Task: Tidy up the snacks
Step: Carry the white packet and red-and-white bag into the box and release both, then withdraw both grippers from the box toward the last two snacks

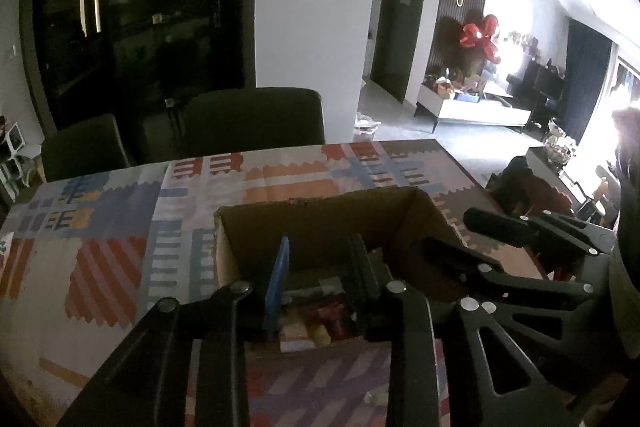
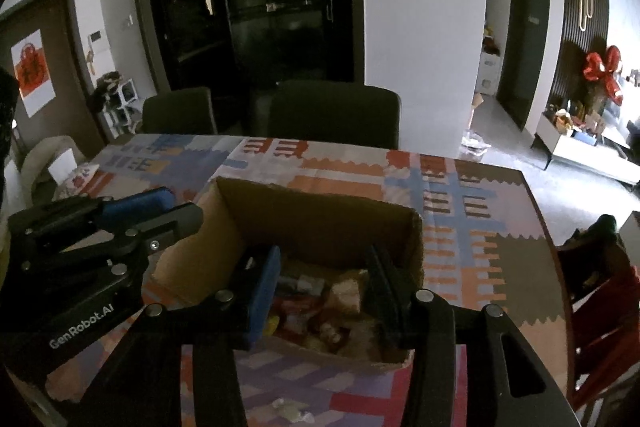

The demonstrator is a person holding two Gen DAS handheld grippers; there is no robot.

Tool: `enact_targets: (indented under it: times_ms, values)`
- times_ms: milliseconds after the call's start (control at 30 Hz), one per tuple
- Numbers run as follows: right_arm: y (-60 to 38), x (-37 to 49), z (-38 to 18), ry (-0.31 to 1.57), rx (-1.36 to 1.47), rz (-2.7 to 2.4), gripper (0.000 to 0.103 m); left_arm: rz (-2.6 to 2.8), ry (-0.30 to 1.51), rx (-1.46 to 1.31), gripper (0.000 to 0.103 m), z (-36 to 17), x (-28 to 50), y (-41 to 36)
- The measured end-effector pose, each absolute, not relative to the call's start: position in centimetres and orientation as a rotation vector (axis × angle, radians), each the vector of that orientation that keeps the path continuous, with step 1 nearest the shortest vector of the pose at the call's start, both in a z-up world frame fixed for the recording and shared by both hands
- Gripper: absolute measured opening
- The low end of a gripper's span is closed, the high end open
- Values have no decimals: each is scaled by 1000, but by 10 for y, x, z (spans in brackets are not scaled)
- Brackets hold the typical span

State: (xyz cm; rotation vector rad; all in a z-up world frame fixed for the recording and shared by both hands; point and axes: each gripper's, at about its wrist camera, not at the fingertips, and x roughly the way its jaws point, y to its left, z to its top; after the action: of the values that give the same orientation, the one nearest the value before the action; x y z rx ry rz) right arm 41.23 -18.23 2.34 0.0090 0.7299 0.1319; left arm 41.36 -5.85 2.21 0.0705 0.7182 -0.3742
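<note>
Snacks [image 2: 320,311] fill the cardboard box [image 2: 320,211] on the desk [image 2: 460,219]; left gripper [image 1: 320,287] and right gripper [image 2: 324,291] tilt down over it, jaws apart, empty.

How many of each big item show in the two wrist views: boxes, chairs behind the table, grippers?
Cardboard box: 1
Dark chairs behind the table: 2
Grippers: 2, left gripper and right gripper, both open over the box
Total: 5
</note>
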Motion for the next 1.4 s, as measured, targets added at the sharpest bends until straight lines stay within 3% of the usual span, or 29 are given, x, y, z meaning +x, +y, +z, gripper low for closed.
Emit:
enact_targets:
  times_ms: [600,933,1400]
  values:
    - [-175,374,19,769,-1,191,47,-297,766,55,47,24,368,-41]
    - [-174,354,-13,859,-23,215,47,-261,871,77,53,-7,336,-38]
    - [-173,339,-75,1036,-31,282,47,-231,1075,22,53,-72,314,-35]
